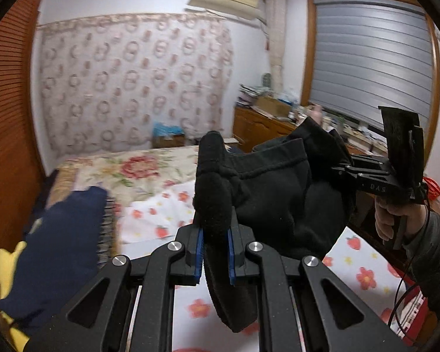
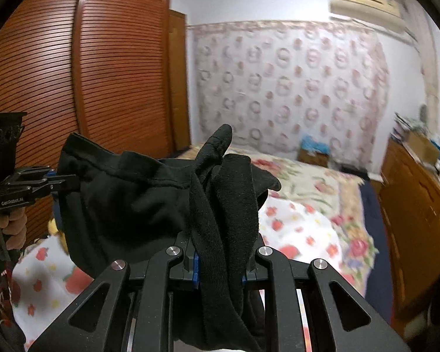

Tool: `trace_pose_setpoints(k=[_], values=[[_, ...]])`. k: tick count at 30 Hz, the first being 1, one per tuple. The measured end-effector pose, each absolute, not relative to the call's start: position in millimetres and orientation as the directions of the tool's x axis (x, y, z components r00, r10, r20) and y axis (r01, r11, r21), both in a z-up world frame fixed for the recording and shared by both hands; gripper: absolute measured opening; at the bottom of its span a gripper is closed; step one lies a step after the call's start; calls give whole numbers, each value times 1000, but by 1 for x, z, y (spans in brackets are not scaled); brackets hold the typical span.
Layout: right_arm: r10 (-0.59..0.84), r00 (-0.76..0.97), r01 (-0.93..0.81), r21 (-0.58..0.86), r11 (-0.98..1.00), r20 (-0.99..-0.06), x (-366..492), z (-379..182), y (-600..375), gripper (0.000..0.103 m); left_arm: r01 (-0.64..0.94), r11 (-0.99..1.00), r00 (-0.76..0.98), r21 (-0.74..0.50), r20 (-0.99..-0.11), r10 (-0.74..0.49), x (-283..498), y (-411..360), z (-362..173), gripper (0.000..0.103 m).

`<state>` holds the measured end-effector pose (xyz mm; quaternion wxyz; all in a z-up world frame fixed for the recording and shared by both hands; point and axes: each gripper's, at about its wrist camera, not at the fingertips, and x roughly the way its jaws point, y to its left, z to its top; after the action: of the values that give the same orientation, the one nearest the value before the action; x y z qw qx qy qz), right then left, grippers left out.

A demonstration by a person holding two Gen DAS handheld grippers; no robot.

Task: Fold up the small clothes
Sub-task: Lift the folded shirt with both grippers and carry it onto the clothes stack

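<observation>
One black fabric garment (image 1: 278,193) hangs above the floral-sheeted bed (image 1: 149,217), pinched at two ends by two tongs: left tongs (image 1: 215,246) and right tongs (image 2: 220,264).

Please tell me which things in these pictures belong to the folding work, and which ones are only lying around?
Part of the job:
- black garment, held up between both grippers
- left gripper, shut on it
- right gripper, shut on it
- bed beneath

Only lying about:
- navy cloth
- wardrobe
- cluttered dresser
</observation>
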<state>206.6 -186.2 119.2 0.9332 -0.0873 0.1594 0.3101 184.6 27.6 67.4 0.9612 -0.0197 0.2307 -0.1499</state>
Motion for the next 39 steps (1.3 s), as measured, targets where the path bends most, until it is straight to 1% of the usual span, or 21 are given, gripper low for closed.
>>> trace_pose_setpoints(k=[6, 11, 14, 19, 22, 28, 32, 34, 35, 36, 37, 38, 39], values=[[602, 723, -666, -110, 738, -339, 240, 126, -146, 19, 189, 977, 886, -99, -411, -213, 172, 73, 70, 14], [637, 695, -704, -135, 698, -333, 256, 126, -136, 19, 135, 985, 916, -104, -366, -164, 158, 107, 72, 14], [652, 679, -726, -176, 665, -339, 268, 133, -116, 19, 96, 987, 928, -131, -348, -137, 151, 131, 66, 14], [674, 645, -762, -232, 605, -361, 293, 141, -77, 19, 16, 983, 932, -181, -352, -80, 140, 168, 44, 14], [686, 614, -788, -263, 556, -390, 309, 141, -45, 19, -40, 974, 945, -221, -326, -35, 128, 181, 32, 14], [667, 561, -825, -271, 496, -490, 368, 121, 24, 19, -131, 955, 922, -267, -386, 19, 132, 203, -2, 14], [656, 546, -834, -265, 484, -521, 400, 105, 58, 19, -204, 931, 903, -303, -426, 59, 128, 218, -27, 14], [655, 535, -838, -242, 488, -533, 415, 99, 73, 21, -237, 923, 888, -303, -453, 79, 127, 219, -38, 14], [649, 529, -839, -222, 497, -546, 422, 96, 77, 23, -256, 917, 876, -305, -475, 86, 130, 221, -45, 14], [640, 522, -838, -198, 509, -564, 432, 94, 80, 30, -263, 915, 869, -305, -487, 87, 130, 222, -48, 14], [623, 541, -822, -199, 533, -565, 438, 98, 87, 34, -272, 912, 863, -307, -497, 90, 131, 222, -51, 14], [610, 572, -800, -208, 563, -548, 437, 101, 88, 42, -276, 911, 861, -307, -501, 92, 131, 222, -52, 14], [605, 599, -780, -214, 587, -525, 439, 105, 83, 47, -277, 913, 861, -301, -500, 97, 131, 221, -51, 14]])
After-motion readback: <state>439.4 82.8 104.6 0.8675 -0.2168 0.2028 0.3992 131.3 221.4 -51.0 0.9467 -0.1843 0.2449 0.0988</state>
